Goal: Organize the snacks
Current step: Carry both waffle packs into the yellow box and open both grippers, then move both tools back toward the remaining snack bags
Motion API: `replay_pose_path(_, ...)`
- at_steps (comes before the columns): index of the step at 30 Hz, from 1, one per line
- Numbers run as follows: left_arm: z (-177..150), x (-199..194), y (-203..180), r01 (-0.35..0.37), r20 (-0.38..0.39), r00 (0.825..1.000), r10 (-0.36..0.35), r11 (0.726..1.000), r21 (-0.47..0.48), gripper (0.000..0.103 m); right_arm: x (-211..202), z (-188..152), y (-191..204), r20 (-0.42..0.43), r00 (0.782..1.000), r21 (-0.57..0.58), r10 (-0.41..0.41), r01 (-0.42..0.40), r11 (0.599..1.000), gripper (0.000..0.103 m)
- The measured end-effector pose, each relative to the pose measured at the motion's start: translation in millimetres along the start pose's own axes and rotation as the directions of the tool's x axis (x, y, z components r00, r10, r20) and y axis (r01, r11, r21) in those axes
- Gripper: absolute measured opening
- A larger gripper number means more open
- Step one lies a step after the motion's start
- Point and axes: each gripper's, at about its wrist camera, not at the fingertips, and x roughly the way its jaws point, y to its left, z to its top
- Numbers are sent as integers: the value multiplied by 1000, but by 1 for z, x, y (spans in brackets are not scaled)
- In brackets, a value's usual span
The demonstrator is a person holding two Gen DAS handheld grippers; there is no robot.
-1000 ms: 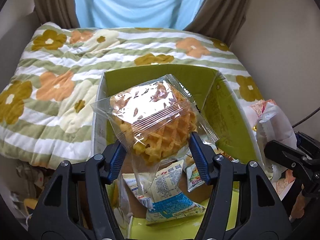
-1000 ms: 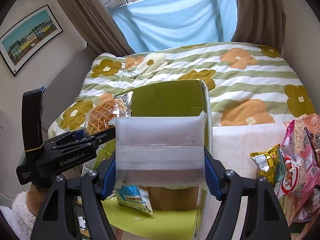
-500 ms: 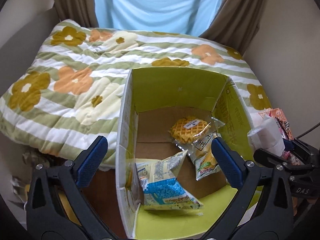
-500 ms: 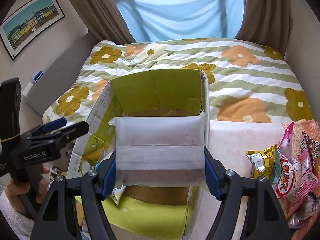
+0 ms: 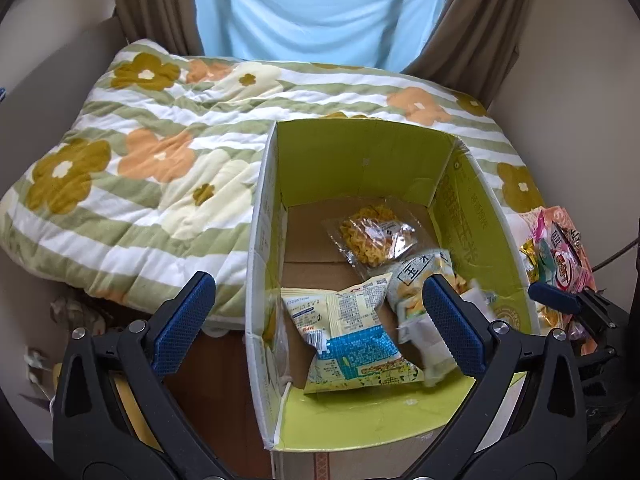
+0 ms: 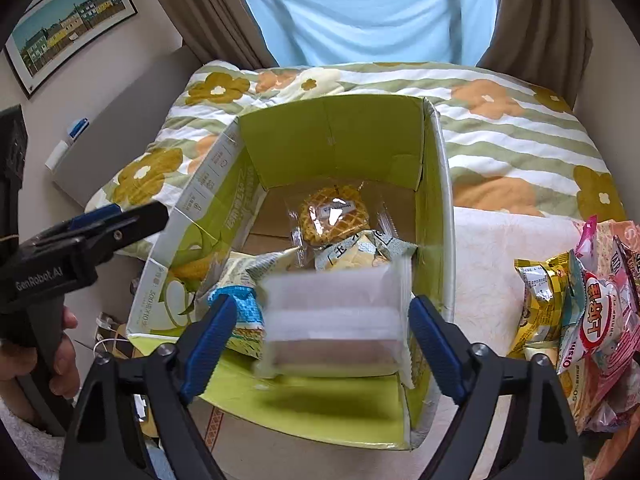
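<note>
A green cardboard box [image 5: 264, 240] [image 6: 332, 148] stands open on the bed. Inside lie a waffle packet [image 5: 372, 236] [image 6: 334, 216], a blue and yellow bag [image 5: 352, 340] [image 6: 240, 304] and a green and white packet [image 5: 424, 276] [image 6: 360, 252]. My left gripper [image 5: 316, 284] hangs wide open over the box's left wall, holding nothing. My right gripper [image 6: 320, 304] is above the box's near right corner and its jaws are opening. A white packet [image 6: 336, 312] [image 5: 420, 332] shows blurred between them, and the left pad [image 6: 208, 336] stands clear of it.
A pile of several snack bags [image 6: 580, 300] [image 5: 560, 252] lies on a white cloth right of the box. A striped floral quilt [image 5: 140, 160] [image 6: 500, 132] covers the bed behind. A person's hand [image 6: 60, 352] grips the left tool's handle. Curtains and walls close the back.
The left gripper let go of the waffle packet, which now lies in the box, and drew back wide open. The right gripper moved down over the box and spread its jaws around the white packet.
</note>
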Motion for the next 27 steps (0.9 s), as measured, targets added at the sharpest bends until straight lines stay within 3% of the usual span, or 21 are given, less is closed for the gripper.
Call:
replay_pose_path(3, -9, 1, 4, 4, -11, 1000, -4, 1000, 3, 102, -8, -5, 4, 50, 999, 13, -14, 13, 1000, 89)
replay_pose_path(17, -35, -12, 4, 70, -11, 998, -69, 996, 49, 102, -29, -26, 11, 67, 993, 62, -93, 89, 994, 89)
replay_pose_path(27, -33, -40, -30, 96, 49, 994, -99, 994, 54, 102, -67, -35, -5, 138, 983, 79, -120, 110, 991, 89)
